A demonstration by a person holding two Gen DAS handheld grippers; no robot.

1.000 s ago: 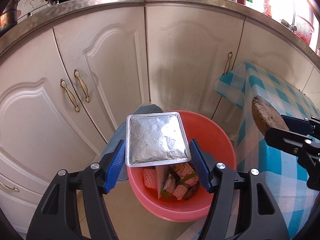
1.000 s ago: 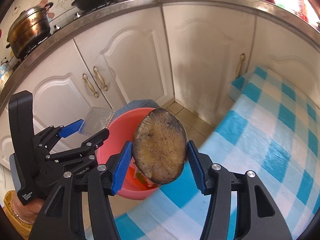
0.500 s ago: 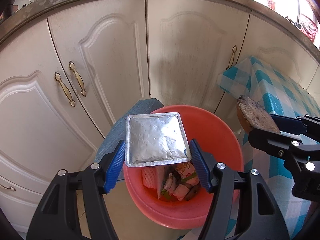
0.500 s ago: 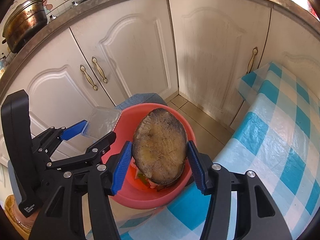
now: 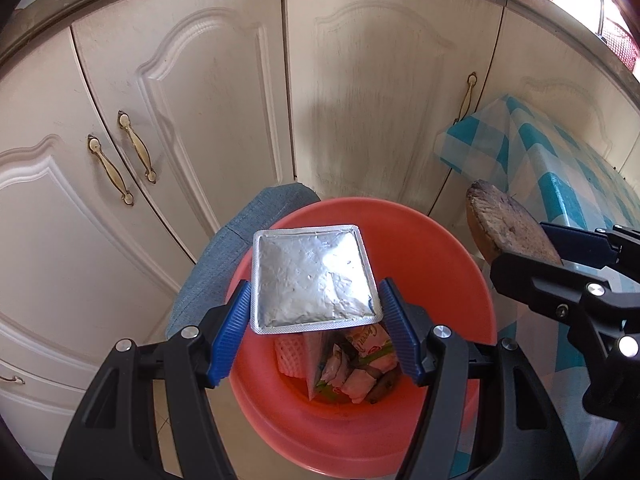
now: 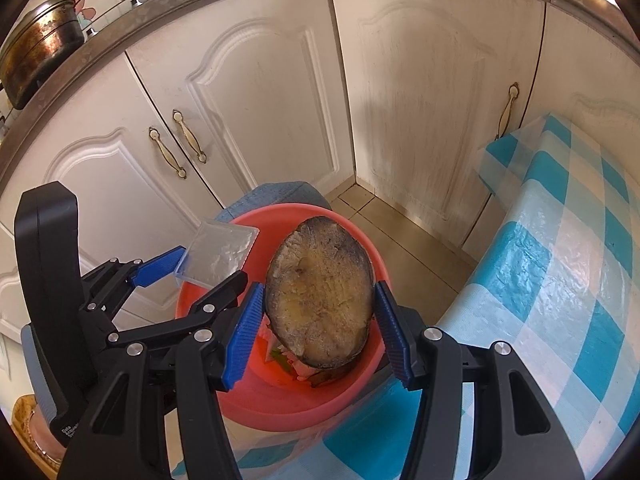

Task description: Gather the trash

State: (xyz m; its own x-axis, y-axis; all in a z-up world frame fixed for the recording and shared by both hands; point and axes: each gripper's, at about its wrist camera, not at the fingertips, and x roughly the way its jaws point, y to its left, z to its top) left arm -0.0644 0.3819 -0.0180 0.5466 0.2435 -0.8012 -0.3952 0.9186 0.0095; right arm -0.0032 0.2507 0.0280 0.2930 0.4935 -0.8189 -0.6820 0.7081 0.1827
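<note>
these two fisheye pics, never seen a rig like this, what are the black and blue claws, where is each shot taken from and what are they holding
Each claw is a hand-held grasping tool with two blue-padded fingers; a person carries one in each hand, and there is no robot arm. A camera on each tool looks forward along its fingers.

The left wrist view shows the left tool clamped on a square foil packet, with the other tool at the right edge. The right wrist view shows the right tool clamped on a brown, darkened slice of some vegetable; I cannot tell which.

Both hang over a red basin that already contains wrappers. It stands by white cabinet doors, beside a table with a blue checked cloth.
</note>
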